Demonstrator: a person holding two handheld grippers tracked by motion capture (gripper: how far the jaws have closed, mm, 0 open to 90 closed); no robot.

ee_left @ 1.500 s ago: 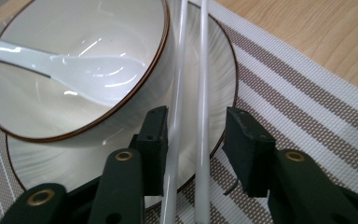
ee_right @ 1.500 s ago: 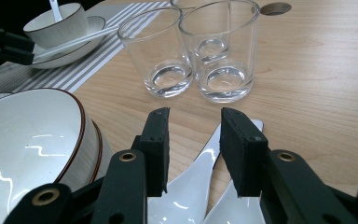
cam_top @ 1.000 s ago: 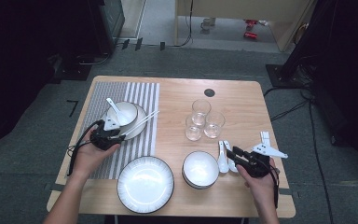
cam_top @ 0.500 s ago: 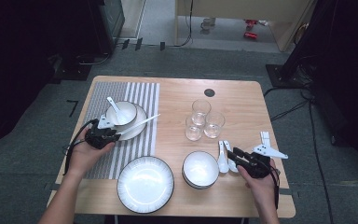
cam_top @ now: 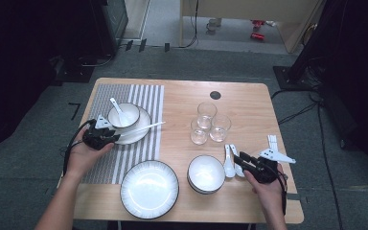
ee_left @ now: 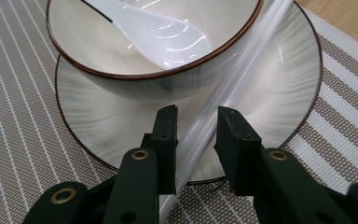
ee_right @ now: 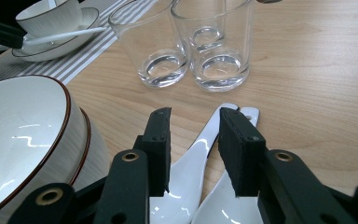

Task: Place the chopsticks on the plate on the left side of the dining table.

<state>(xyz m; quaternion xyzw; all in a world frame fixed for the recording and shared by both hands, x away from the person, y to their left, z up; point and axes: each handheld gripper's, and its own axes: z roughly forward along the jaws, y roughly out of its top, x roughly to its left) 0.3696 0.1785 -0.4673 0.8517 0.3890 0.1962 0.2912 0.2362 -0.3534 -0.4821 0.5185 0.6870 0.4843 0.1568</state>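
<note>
where the high view looks down on the wooden bench (cam_top: 249, 103), the left gripper (cam_top: 106, 135) sits at the near left edge of a white plate (cam_top: 136, 134) that lies on a striped placemat (cam_top: 139, 96), and a small bowl (cam_top: 129, 112) with a white spoon (cam_top: 117, 108) in it stands on that plate; a thin white rod, seemingly a chopstick (cam_top: 146, 127), runs from the gripper across the plate toward the bench's middle. the right gripper (cam_top: 242, 159) lies near the right edge, its tips over two white soup spoons (cam_top: 229, 165) just beside a stack of white bowls (cam_top: 206, 173); three clear glasses (cam_top: 207, 123) stand together farther back, and a large dark-rimmed plate (cam_top: 149, 189) rests at the near edge. in the left gripper view, the left gripper (ee_left: 196, 137) has its jaws parted with the chopstick (ee_left: 223, 98) running up between them, a gap visible on either side, so it is not clamped; the rod lies across the plate (ee_left: 279, 88) and against the side of the brown-rimmed bowl (ee_left: 135, 81), in which the spoon (ee_left: 154, 37) rests. in the right gripper view, the right gripper (ee_right: 193, 140) stands with jaws apart over the handles of the two soup spoons (ee_right: 193, 172), which lie side by side on the bench (ee_right: 317, 70), touching each other; the stacked bowls (ee_right: 28, 135) sit at the left, two glasses (ee_right: 186, 42) stand just beyond the spoon tips, and the far plate and bowl (ee_right: 51, 18) show at the upper left.
</note>
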